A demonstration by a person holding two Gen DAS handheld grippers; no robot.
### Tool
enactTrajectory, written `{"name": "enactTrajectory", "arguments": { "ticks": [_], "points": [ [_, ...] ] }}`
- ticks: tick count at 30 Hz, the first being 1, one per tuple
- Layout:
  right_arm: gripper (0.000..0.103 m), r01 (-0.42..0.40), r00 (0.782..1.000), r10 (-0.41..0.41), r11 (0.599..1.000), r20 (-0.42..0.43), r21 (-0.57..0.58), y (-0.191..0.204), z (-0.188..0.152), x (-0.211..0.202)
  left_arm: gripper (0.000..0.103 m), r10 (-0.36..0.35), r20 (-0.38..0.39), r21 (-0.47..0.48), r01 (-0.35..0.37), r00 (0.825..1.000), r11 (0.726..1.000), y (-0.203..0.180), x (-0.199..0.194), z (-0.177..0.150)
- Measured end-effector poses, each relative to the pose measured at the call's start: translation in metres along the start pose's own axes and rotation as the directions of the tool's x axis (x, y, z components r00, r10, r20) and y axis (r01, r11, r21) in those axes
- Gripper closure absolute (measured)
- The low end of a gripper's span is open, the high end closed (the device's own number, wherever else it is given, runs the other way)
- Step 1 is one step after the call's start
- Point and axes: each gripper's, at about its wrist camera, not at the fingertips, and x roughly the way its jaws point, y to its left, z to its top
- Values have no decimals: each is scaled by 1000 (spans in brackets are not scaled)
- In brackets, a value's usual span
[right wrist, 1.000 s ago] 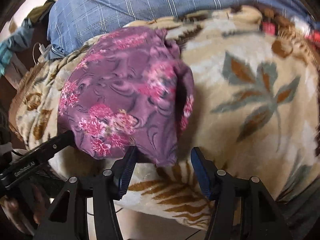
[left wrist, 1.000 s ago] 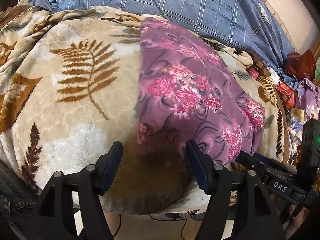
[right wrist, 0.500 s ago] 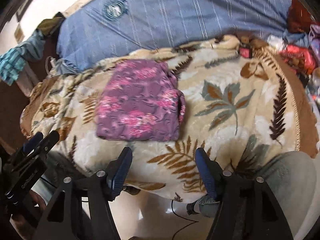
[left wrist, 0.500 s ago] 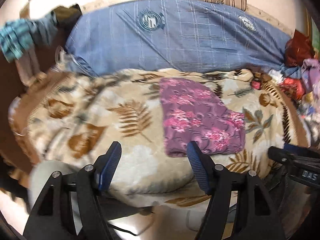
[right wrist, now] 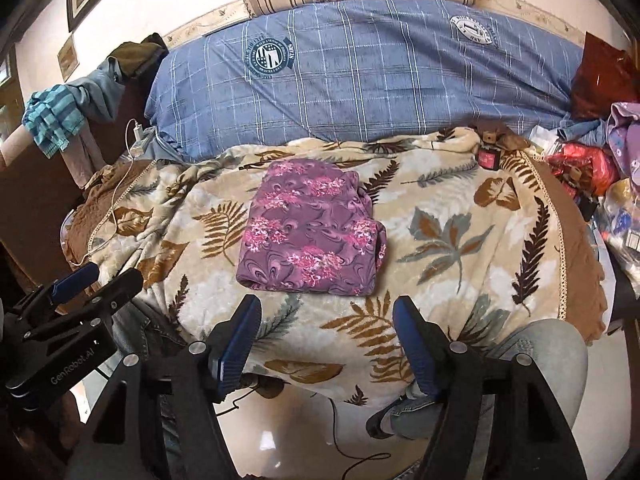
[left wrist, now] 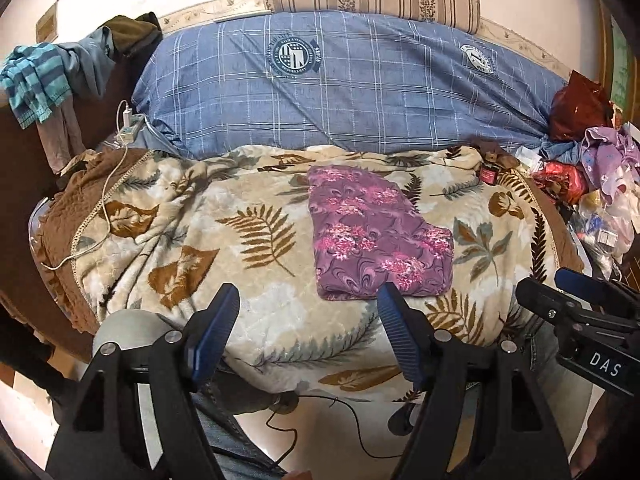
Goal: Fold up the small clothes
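Your left gripper (left wrist: 308, 320) hangs with its jaws apart and empty, off the near edge of the leaf-print blanket (left wrist: 168, 216). The purple floral garment (left wrist: 376, 240) lies folded flat mid-blanket, clear of both tools, so this piece looks finished, by my reading. Your right gripper (right wrist: 326, 332) is likewise spread and holds nothing. Next, you likely need another piece; the clothes heap (left wrist: 600, 152) at far right is a candidate. No container shows, only loose piles.

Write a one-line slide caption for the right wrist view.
Folded purple floral garment lies on the leaf-print blanket; open right gripper hovers empty before it.
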Motion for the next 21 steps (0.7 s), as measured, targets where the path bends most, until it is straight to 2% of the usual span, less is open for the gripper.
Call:
{"name": "enactTrajectory", "arguments": {
  "ticks": [11, 21],
  "points": [
    [33, 14, 1000, -14, 1000, 6, -24, 10, 1, -2, 30, -12, -15, -22, 12, 1000, 1000, 7, 0, -3],
    [33, 8, 1000, -9, 1000, -18, -17, 8, 1, 10, 30, -4, -32, -3, 4, 999, 1000, 5, 11, -4]
  ]
}}
